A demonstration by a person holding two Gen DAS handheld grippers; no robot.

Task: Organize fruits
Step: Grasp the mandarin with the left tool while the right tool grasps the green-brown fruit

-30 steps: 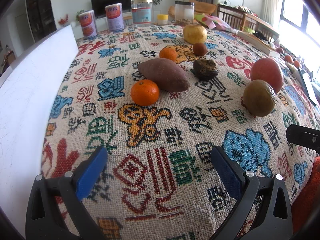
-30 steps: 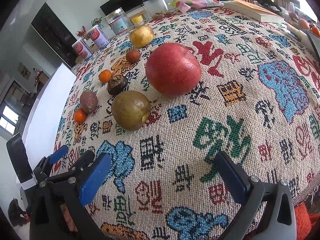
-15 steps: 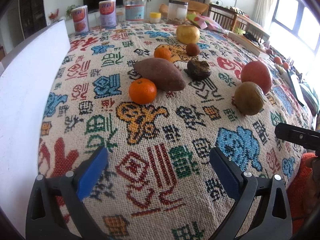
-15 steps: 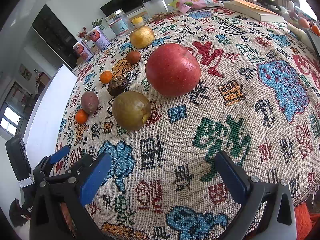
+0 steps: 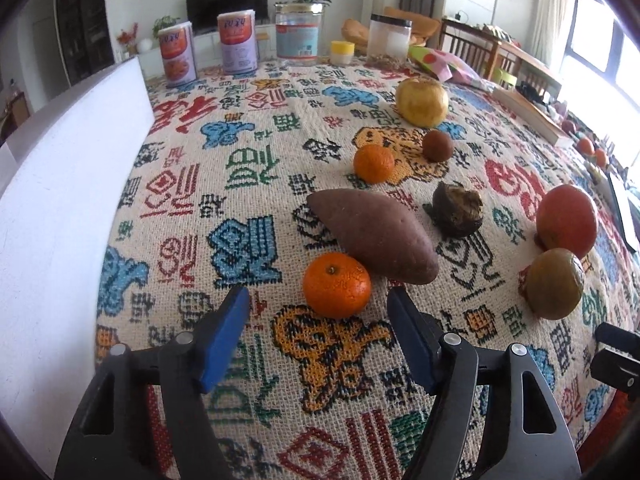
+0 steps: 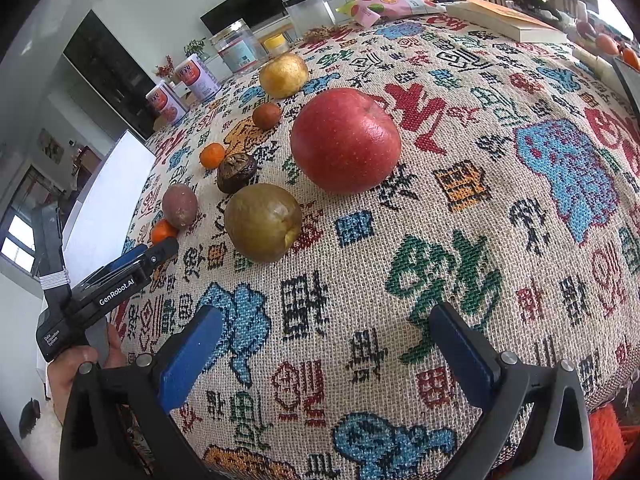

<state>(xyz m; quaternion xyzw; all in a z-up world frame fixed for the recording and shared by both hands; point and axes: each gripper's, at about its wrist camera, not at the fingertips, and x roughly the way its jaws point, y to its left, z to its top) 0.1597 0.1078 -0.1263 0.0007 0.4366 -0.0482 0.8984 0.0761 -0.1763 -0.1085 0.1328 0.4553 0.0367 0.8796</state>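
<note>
Left wrist view — left gripper jaws narrower, empty, now nearer orange

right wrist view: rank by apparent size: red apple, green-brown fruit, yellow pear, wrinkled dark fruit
As they look in the right wrist view:
1. red apple
2. green-brown fruit, nearest the camera, so it may be flattered
3. yellow pear, farther back, so likely larger than it looks; its order against 2 is unsure
4. wrinkled dark fruit

Coarse woven tablecloth, glossy apple, dimpled tangerine
</note>
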